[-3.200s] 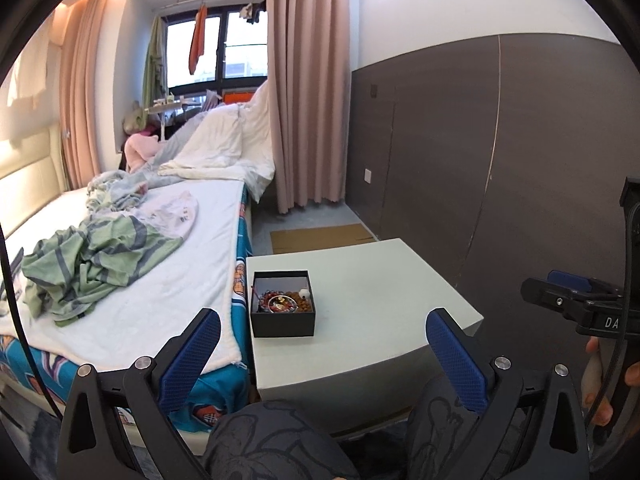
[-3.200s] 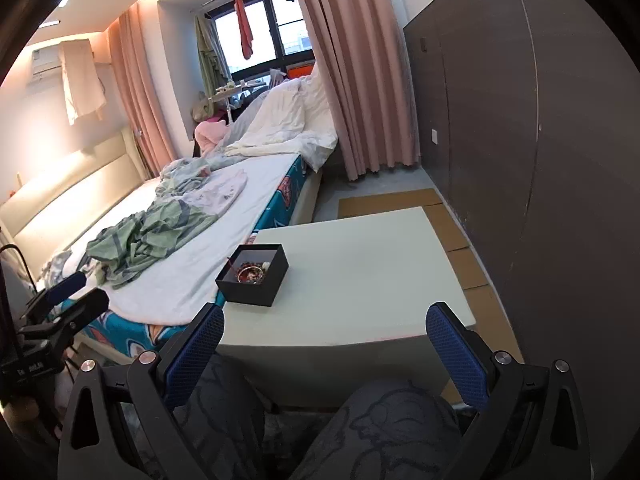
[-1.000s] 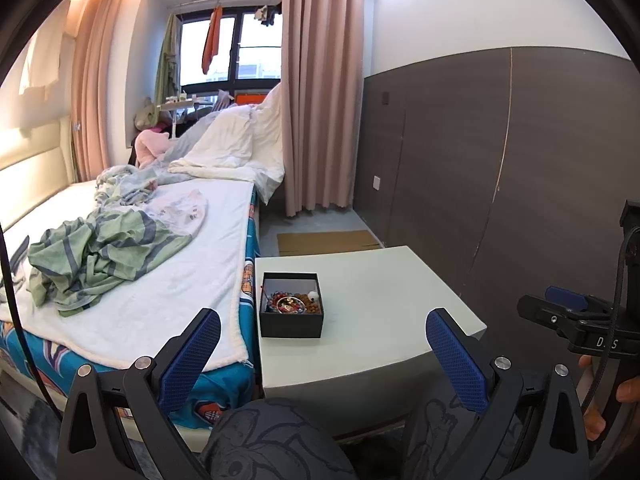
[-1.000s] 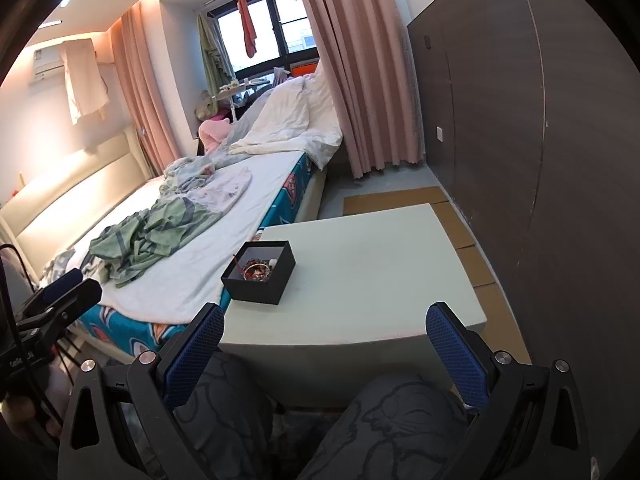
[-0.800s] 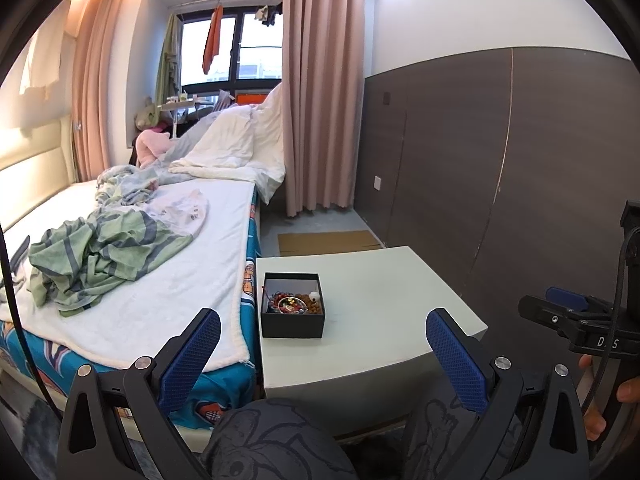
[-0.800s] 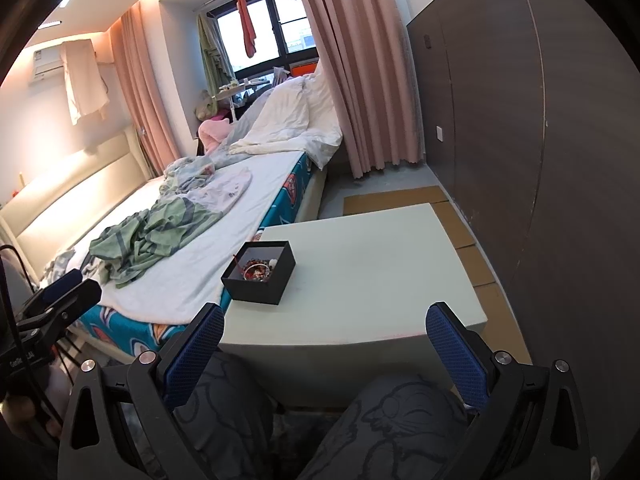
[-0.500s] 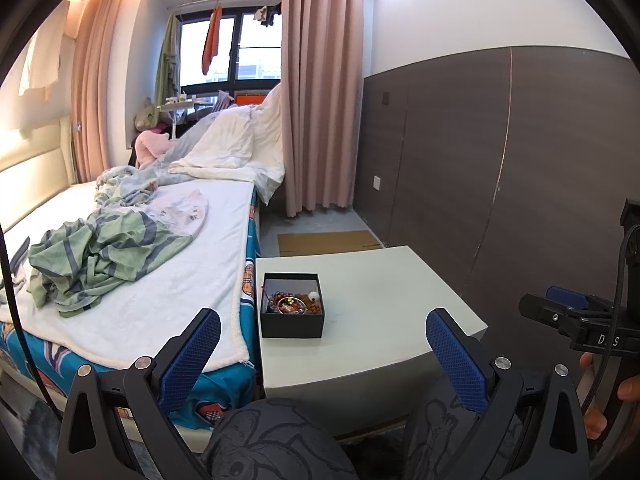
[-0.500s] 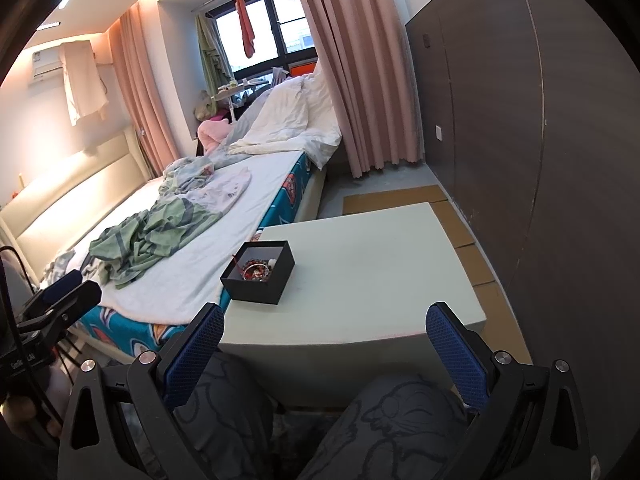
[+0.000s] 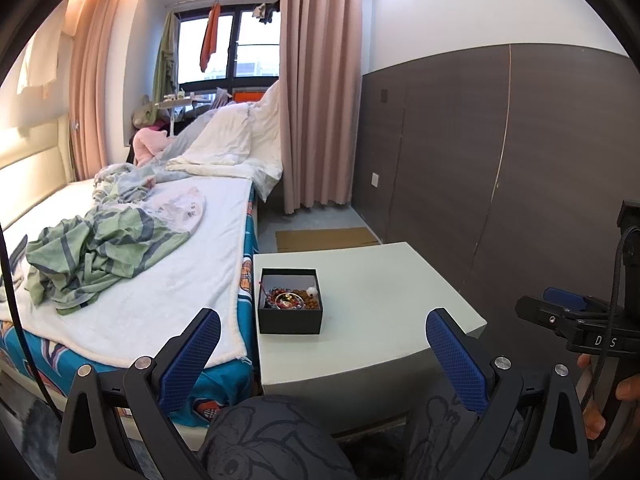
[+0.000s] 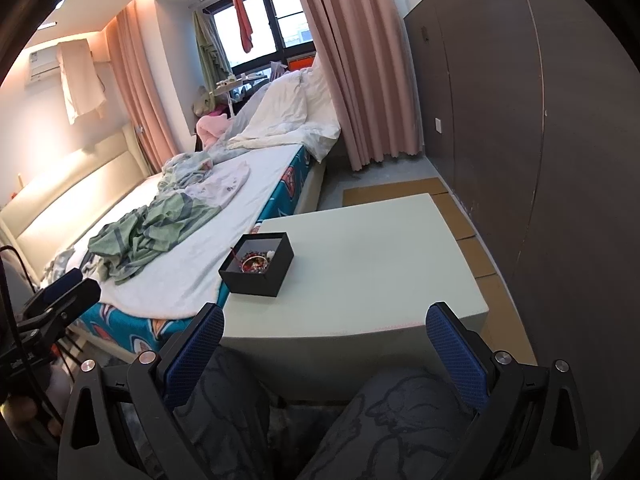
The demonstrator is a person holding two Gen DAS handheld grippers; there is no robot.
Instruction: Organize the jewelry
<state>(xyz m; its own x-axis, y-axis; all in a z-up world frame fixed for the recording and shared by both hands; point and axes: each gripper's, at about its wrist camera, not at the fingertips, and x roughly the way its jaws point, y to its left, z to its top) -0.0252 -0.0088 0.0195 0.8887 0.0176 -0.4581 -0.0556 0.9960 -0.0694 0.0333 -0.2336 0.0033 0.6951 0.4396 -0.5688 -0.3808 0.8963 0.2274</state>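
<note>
Person's knees (image 9: 276, 440): nearest of all, at 6 o'clock in both wrist views, in dark patterned trousers, tucked against the near edge of the table.
Left gripper (image 9: 320, 356): held low over the knees and short of the table; jaws wide apart, nothing between the blue pads.
Right gripper (image 10: 324, 352): likewise low and short of the table; jaws spread wide and empty. In the left wrist view it shows at 4 o'clock, with a hand (image 9: 612, 400) on its handle.
Table (image 10: 380, 264): pale green top just beyond both grippers; nothing shows on it but the box.
Black box (image 9: 289, 300): open, no lid in sight, at the table's left edge, about 11 o'clock from the left gripper and beside the bed.
Jewelry (image 9: 289, 298): a mixed heap in the box, with red and brown beads, a round piece and something small and white; single pieces are too small to tell apart.
Bed (image 9: 132, 280): farther off at 10 o'clock, with a green striped cloth (image 9: 92, 252) crumpled on it.
Progress: all visible jewelry lies in the box. That fits a heap waiting to be sorted as well as pieces already gathered in; the pictures do not settle which.
</note>
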